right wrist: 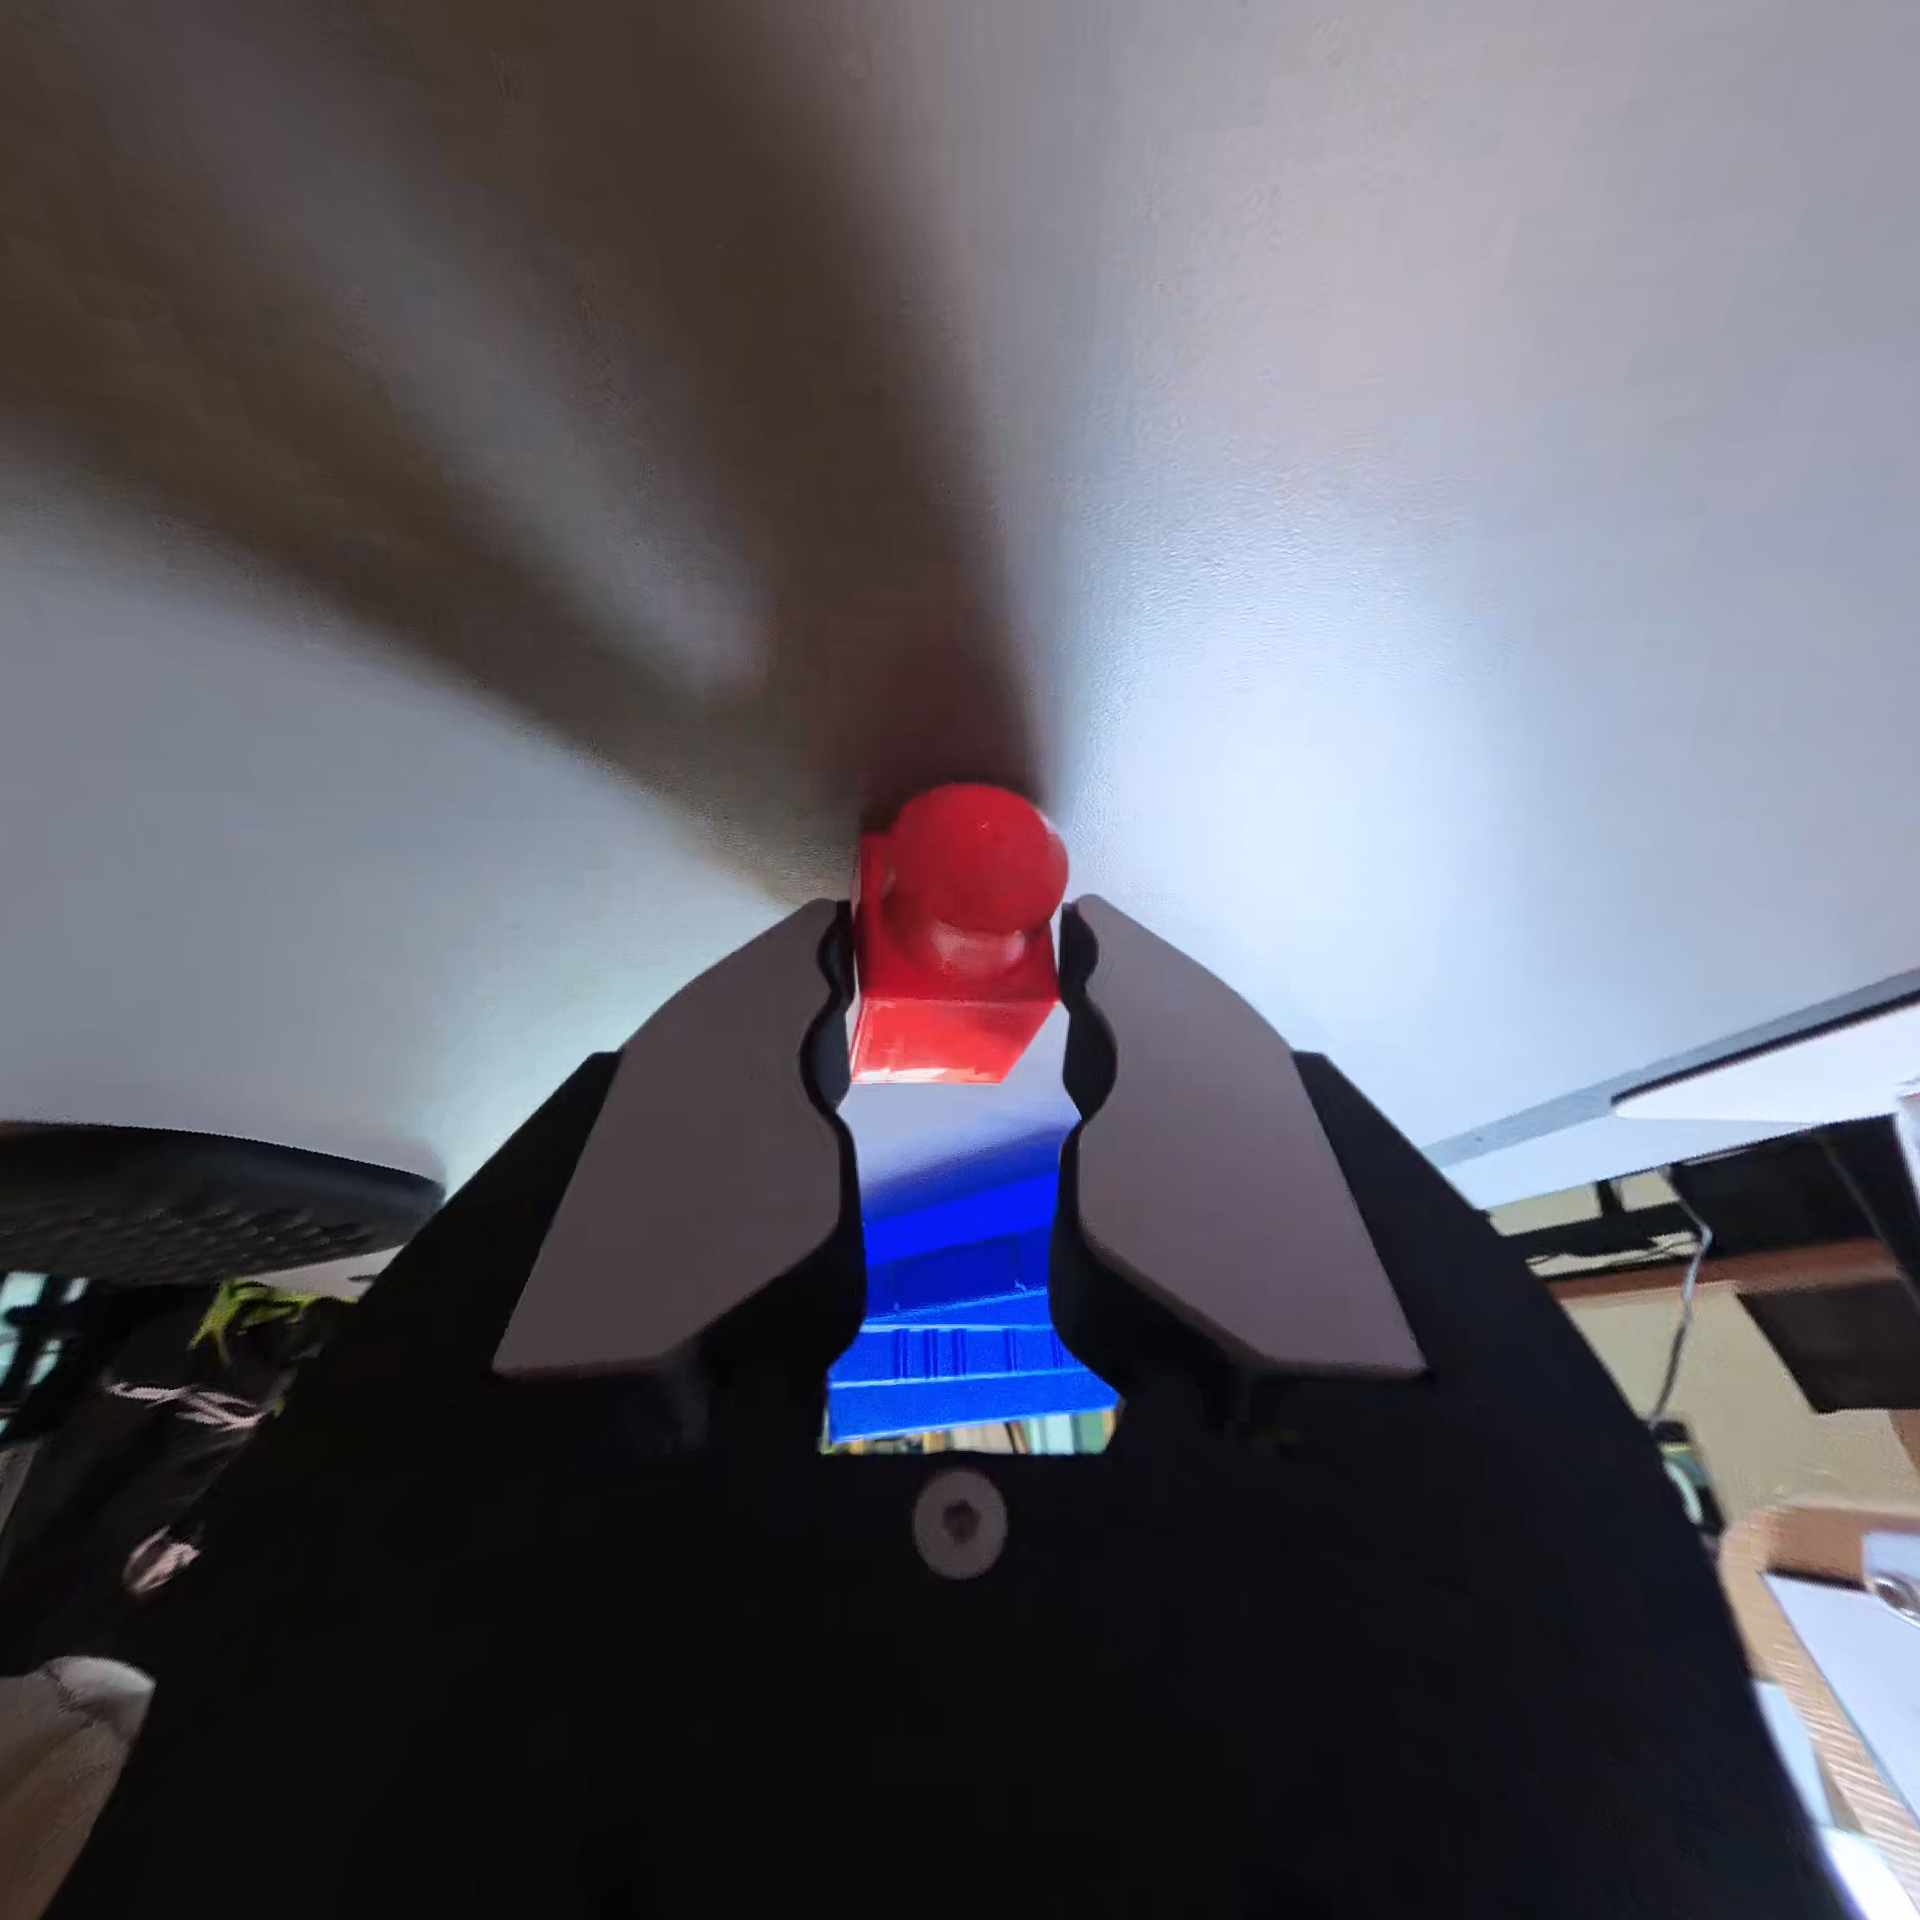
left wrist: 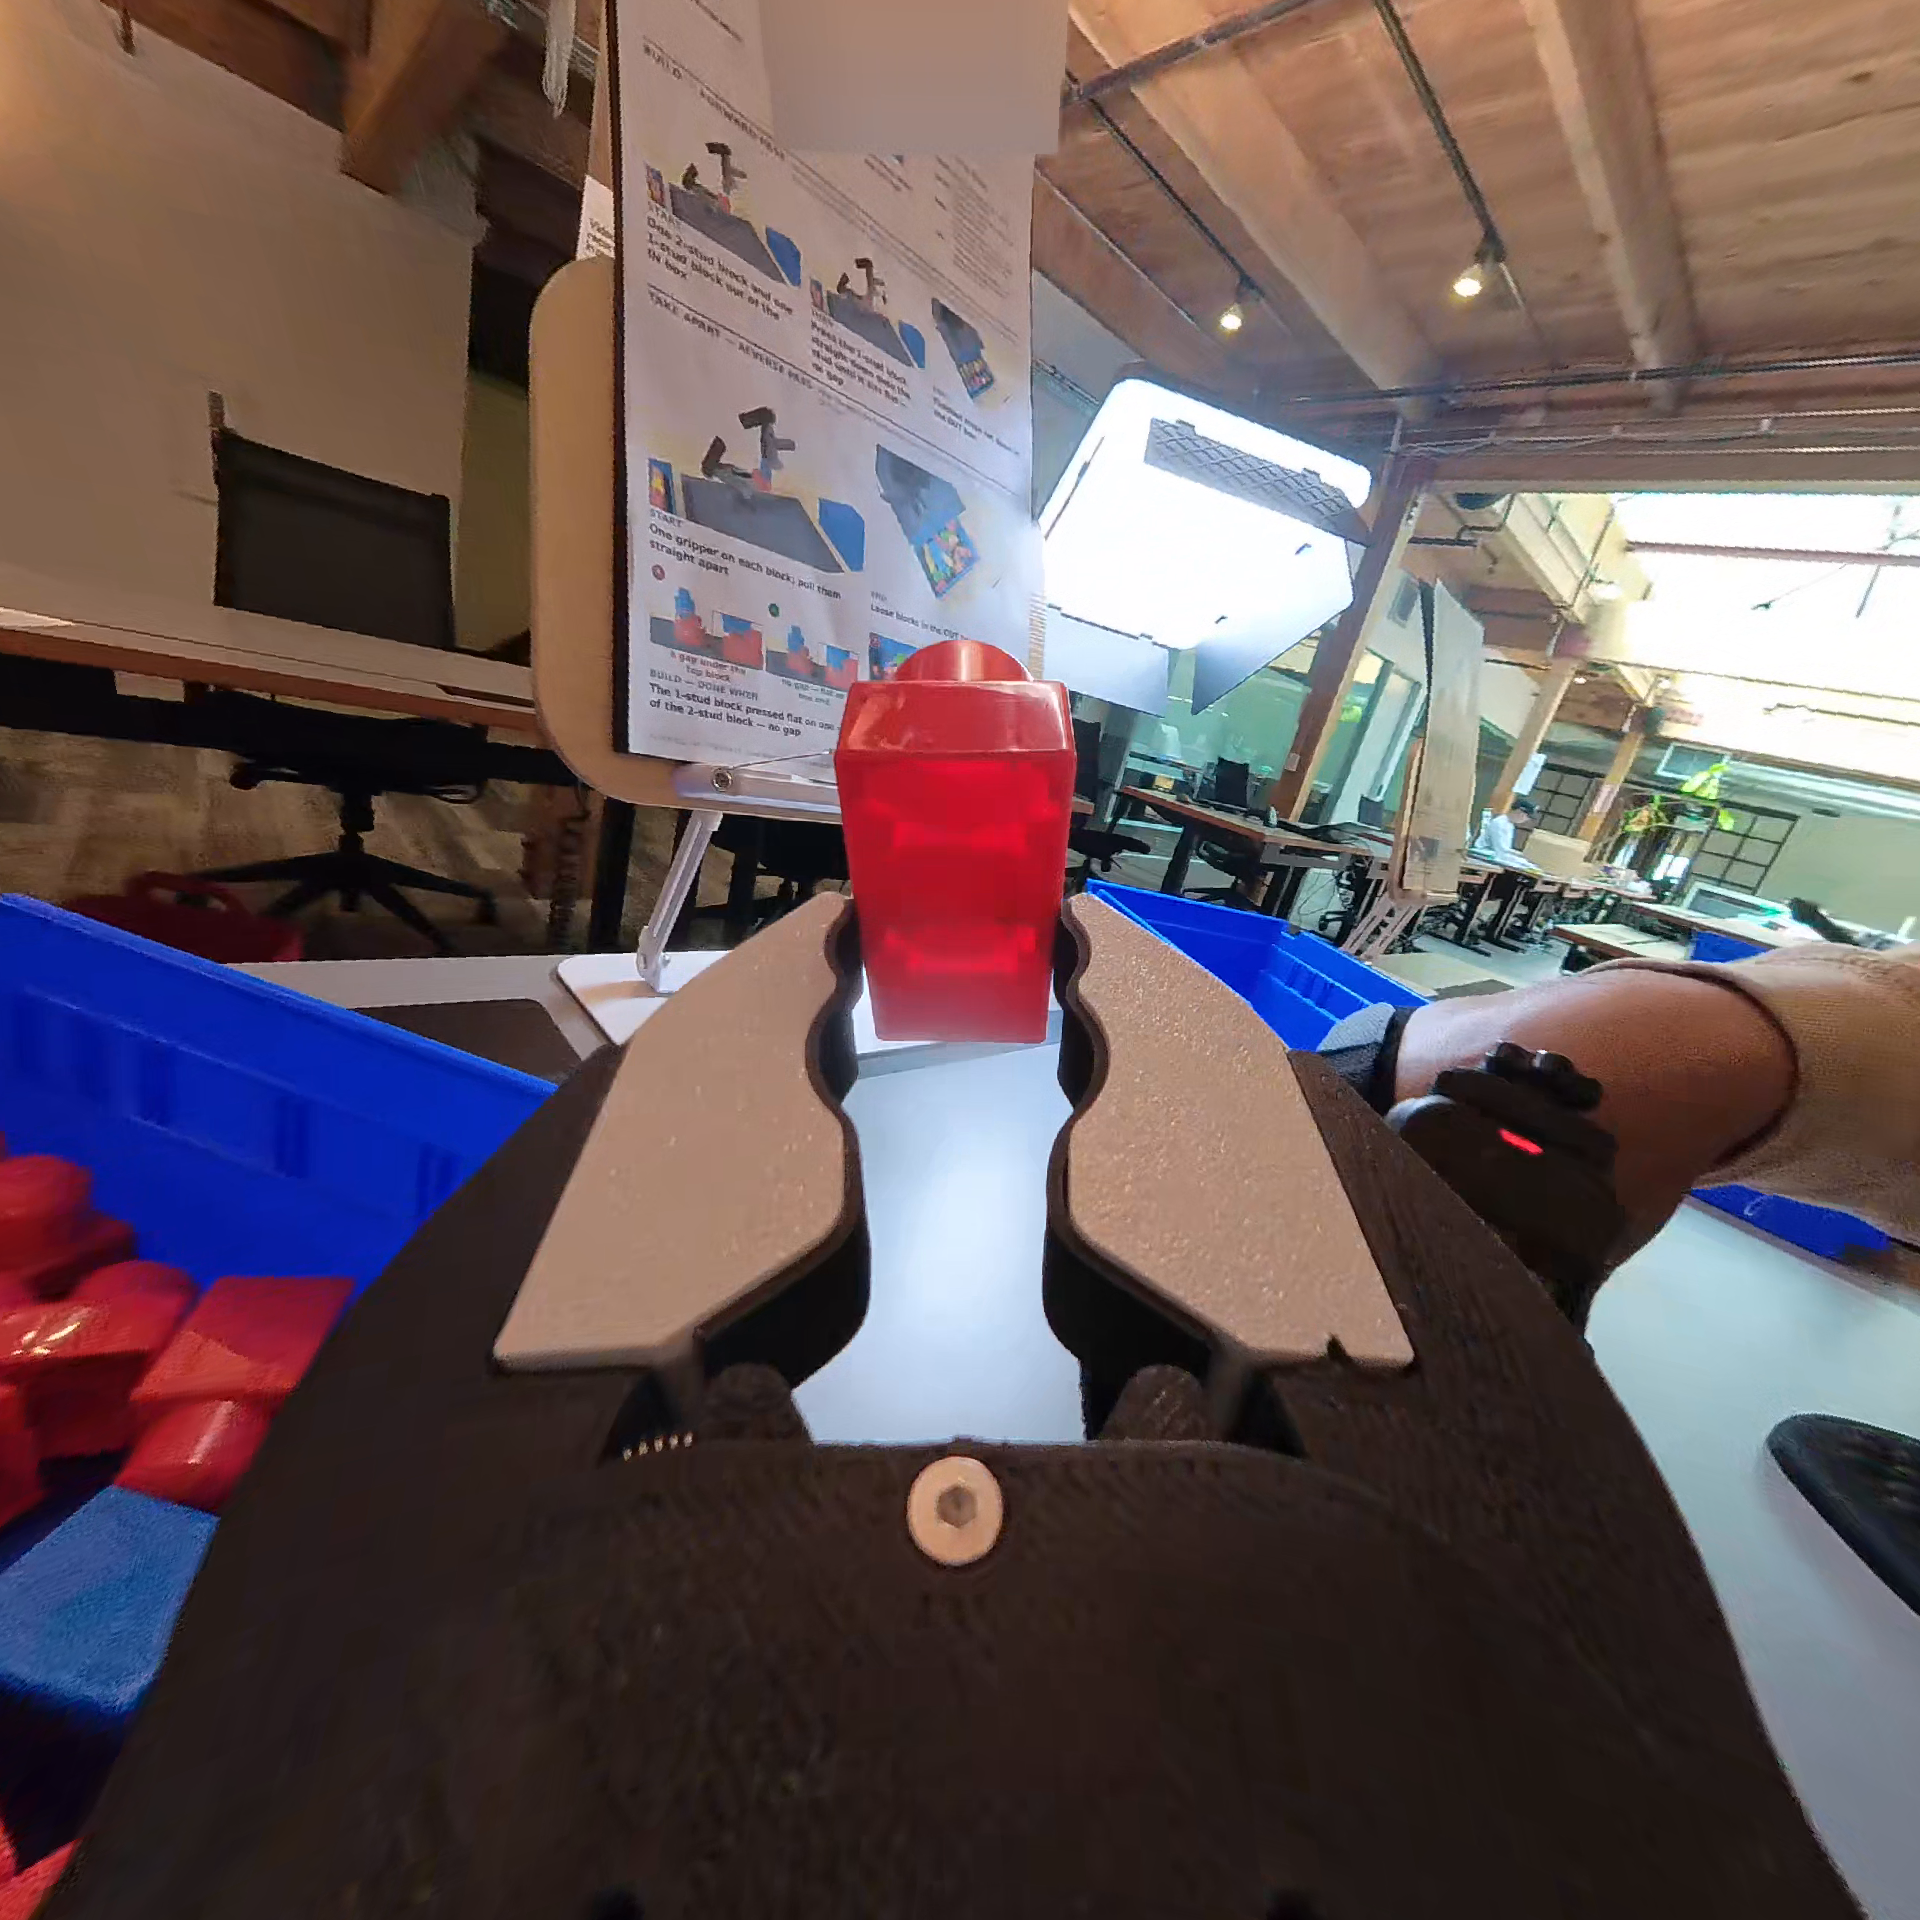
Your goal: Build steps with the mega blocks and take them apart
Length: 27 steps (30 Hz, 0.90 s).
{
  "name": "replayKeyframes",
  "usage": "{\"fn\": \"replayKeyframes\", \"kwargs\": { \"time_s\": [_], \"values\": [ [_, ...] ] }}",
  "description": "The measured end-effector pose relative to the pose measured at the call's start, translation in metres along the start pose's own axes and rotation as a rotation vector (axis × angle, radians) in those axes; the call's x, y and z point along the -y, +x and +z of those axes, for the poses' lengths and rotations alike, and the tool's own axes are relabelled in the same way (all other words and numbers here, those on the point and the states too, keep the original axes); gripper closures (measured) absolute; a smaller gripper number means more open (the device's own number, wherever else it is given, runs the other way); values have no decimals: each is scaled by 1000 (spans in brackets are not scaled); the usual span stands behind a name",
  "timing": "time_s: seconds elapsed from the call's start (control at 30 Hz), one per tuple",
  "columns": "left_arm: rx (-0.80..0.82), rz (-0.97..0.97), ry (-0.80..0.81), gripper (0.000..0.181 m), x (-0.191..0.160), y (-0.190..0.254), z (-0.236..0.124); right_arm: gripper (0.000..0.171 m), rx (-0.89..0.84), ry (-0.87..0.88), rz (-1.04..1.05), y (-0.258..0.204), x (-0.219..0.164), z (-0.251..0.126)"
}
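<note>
In the left wrist view my left gripper [left wrist: 956, 935] is shut on a red mega block [left wrist: 954, 831]. It holds the block upright with a stud on top, above the white table [left wrist: 951, 1226]. In the right wrist view my right gripper [right wrist: 958, 935] is shut on a small red one-stud block [right wrist: 966, 914], with the stud towards the camera. It is close to the white table surface [right wrist: 1455, 623], which is blurred. The person's right forearm [left wrist: 1621, 1049] shows at the right of the left wrist view.
A blue bin [left wrist: 239, 1091] at the left holds several loose red and blue blocks [left wrist: 156, 1351]. A second blue bin [left wrist: 1247, 956] stands behind at the right, also seen between the right fingers [right wrist: 956, 1309]. An instruction sheet on a stand [left wrist: 821, 416] stands behind. A black round object [left wrist: 1849, 1486] lies at the right.
</note>
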State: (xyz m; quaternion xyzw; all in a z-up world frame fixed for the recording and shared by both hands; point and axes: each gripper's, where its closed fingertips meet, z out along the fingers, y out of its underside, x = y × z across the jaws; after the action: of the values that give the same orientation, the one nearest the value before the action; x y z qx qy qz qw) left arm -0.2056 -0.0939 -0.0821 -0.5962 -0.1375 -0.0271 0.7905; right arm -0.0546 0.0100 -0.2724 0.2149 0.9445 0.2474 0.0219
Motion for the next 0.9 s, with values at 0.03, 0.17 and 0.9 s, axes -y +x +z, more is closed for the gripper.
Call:
{"fn": "replayKeyframes", "kwargs": {
  "time_s": [0.03,0.17,0.9],
  "values": [
    [-12,-9,-2,145,-2,3,1,133,2,25,23,1,-1,-2],
    [-119,-46,-35,146,-13,30,8,134,-49,557,217,4,-8,-53],
    [-660,-256,-399,146,-119,212,15,134,134,2406,701,-47,-95,-159]
  ]
}}
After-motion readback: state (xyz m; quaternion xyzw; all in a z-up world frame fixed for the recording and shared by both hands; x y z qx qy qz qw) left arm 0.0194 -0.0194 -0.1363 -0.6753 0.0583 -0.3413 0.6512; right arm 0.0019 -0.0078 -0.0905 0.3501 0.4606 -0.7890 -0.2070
